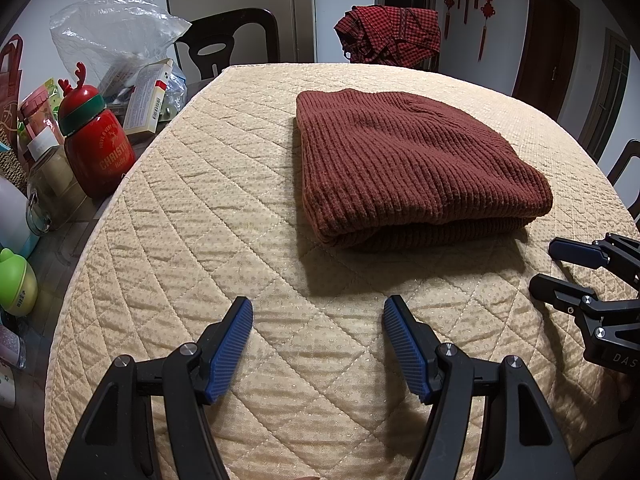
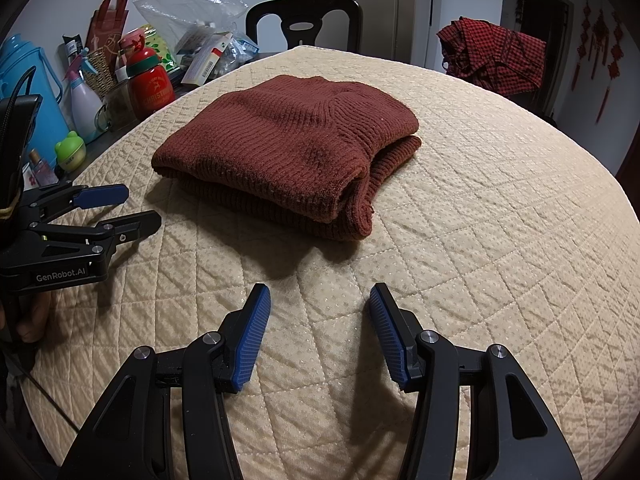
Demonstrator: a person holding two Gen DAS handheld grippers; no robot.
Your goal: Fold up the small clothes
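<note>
A rust-brown knitted sweater (image 1: 408, 164) lies folded into a thick rectangle on the quilted beige table cover (image 1: 240, 208); it also shows in the right wrist view as the sweater (image 2: 292, 148). My left gripper (image 1: 318, 312) hovers over bare quilt just short of the sweater's near edge, jaws open, nothing between them. My right gripper (image 2: 320, 300) is likewise open and empty, a little in front of the sweater. Each gripper appears in the other's view: the right gripper (image 1: 556, 268) at the far right, the left gripper (image 2: 124, 208) at the left, held by a hand.
Clutter crowds the table's left edge: a red Christmas bottle (image 1: 96, 148), a clear plastic bag (image 1: 112, 36), boxes, a green frog-shaped container (image 2: 71, 151), a blue jug (image 2: 28, 92). A red checked garment (image 1: 388, 36) hangs over a far chair. Another dark chair (image 2: 304, 24) stands behind the table.
</note>
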